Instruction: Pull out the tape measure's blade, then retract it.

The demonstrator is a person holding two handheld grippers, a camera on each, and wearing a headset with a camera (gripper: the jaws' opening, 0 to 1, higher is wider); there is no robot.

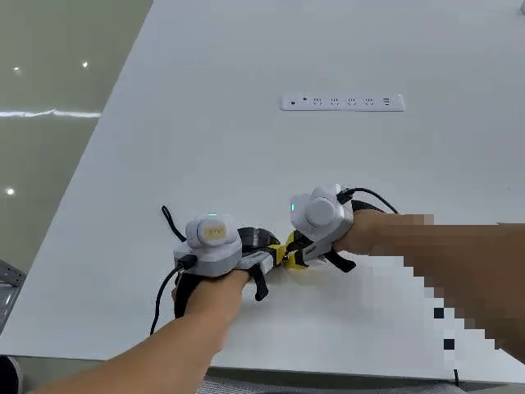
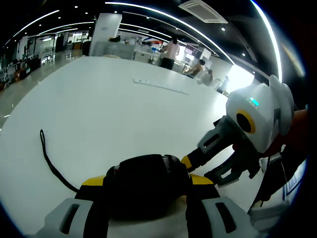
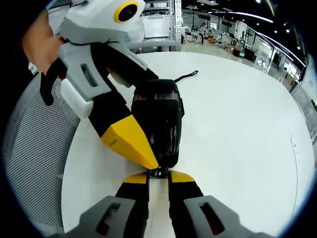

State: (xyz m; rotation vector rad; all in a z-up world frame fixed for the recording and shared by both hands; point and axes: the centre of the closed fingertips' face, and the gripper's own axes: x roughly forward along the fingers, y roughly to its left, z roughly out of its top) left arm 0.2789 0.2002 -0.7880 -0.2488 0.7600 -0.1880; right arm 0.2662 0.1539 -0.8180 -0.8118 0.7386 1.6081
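Observation:
A black tape measure [image 1: 257, 239] lies low on the white table [image 1: 246, 123] near its front edge. My left gripper [image 1: 267, 249] is shut on the tape measure's case [image 2: 146, 186], yellow-tipped jaws on either side of it. My right gripper [image 1: 289, 256] meets it from the right, and its jaws are closed on the small blade end [image 3: 158, 172] at the case's mouth [image 3: 161, 119]. Hardly any blade shows outside the case. The right gripper [image 2: 198, 168] enters the left gripper view from the right. A black wrist strap [image 1: 168, 222] trails off to the left.
A white power strip [image 1: 342, 103] lies across the far middle of the table. The table's front edge [image 1: 246, 373] runs just below the hands, with a mesh chair [image 3: 34, 163] beyond it. Open tabletop stretches away past the grippers.

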